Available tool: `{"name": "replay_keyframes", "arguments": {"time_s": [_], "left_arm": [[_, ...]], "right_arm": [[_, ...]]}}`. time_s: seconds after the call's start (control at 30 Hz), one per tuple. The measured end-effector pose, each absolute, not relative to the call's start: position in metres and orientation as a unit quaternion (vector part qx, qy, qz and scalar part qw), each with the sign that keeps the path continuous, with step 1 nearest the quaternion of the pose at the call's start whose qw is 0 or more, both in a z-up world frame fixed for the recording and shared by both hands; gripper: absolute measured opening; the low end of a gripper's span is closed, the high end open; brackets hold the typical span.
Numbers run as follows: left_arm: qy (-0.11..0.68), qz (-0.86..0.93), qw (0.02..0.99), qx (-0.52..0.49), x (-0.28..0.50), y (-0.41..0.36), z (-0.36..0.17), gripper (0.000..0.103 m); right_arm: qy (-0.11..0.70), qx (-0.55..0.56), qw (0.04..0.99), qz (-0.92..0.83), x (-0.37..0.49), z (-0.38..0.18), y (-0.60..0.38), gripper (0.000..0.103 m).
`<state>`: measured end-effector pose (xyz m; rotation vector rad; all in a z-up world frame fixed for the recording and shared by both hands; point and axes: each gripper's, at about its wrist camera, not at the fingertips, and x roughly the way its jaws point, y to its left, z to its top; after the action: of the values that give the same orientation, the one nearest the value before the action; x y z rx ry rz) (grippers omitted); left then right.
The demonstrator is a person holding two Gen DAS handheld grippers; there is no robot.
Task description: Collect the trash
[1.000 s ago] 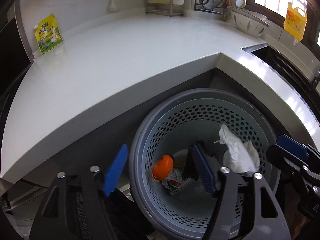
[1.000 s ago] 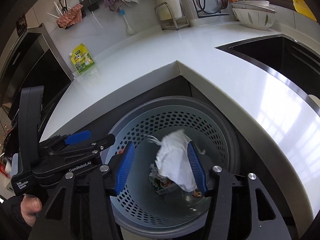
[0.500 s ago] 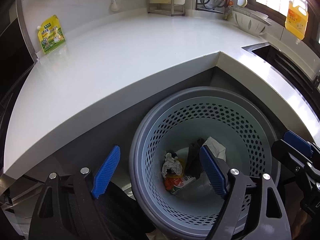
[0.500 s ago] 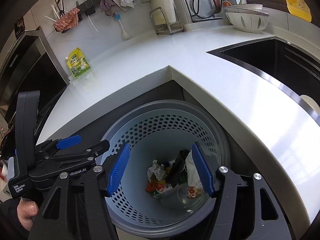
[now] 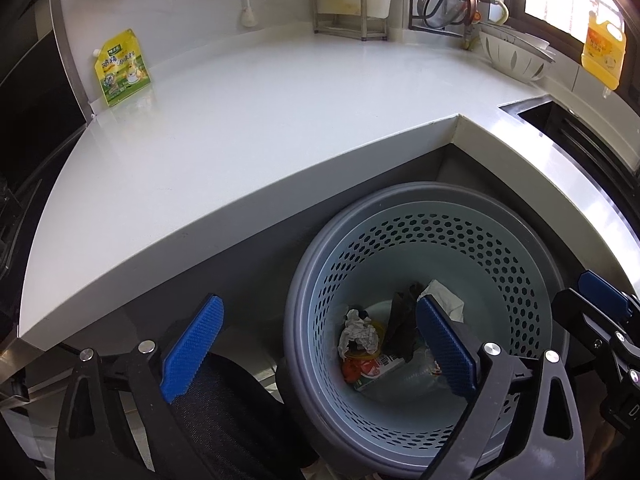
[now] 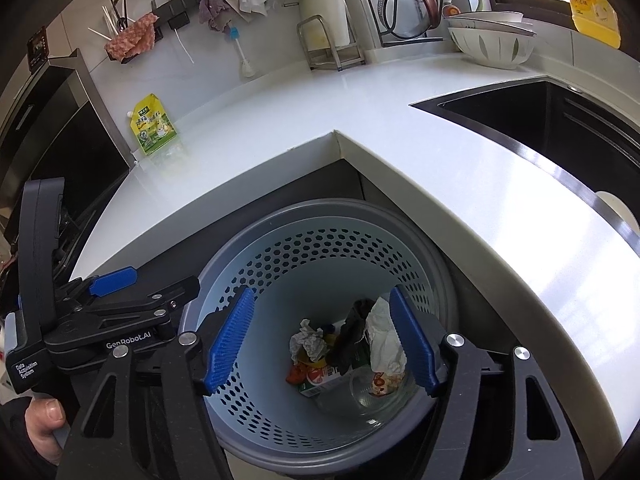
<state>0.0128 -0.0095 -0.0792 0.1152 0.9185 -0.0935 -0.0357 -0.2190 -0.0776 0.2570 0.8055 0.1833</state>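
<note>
White counter (image 5: 248, 128) wraps the corner, bare but for a yellow pouch (image 5: 122, 67) by the wall. Below it stands the bin (image 6: 320, 450). A second ago the right gripper (image 6: 320, 344) held a white tissue (image 6: 380, 334) and an orange scrap was dropping; both now lie among the trash at the bottom. Left gripper (image 5: 316, 350) and right gripper gape wide, empty. The pouch may be next.

bright window (image 5: 560, 4) daylight, countertop (image 6: 540, 264) glare, sharp, fisheye-warped edges
</note>
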Motion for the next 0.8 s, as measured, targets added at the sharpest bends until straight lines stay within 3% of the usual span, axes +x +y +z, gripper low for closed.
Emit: {"name": "replay_keyframes", "arguments": {"time_s": [0.27,0.8], "left_arm": [[0.445,-0.042,0.893,0.057,0.0107,-0.0087,-0.0792,0.096],[0.453,-0.03,0.89,0.047,0.0113,-0.001,-0.0804,0.097]], "right_arm": [[0.384,0.126,0.911,0.083,-0.0378,-0.0762,-0.2172,0.073],[0.388,0.114,0.912,0.073,-0.0366,-0.0759,-0.2102,0.074]]}}
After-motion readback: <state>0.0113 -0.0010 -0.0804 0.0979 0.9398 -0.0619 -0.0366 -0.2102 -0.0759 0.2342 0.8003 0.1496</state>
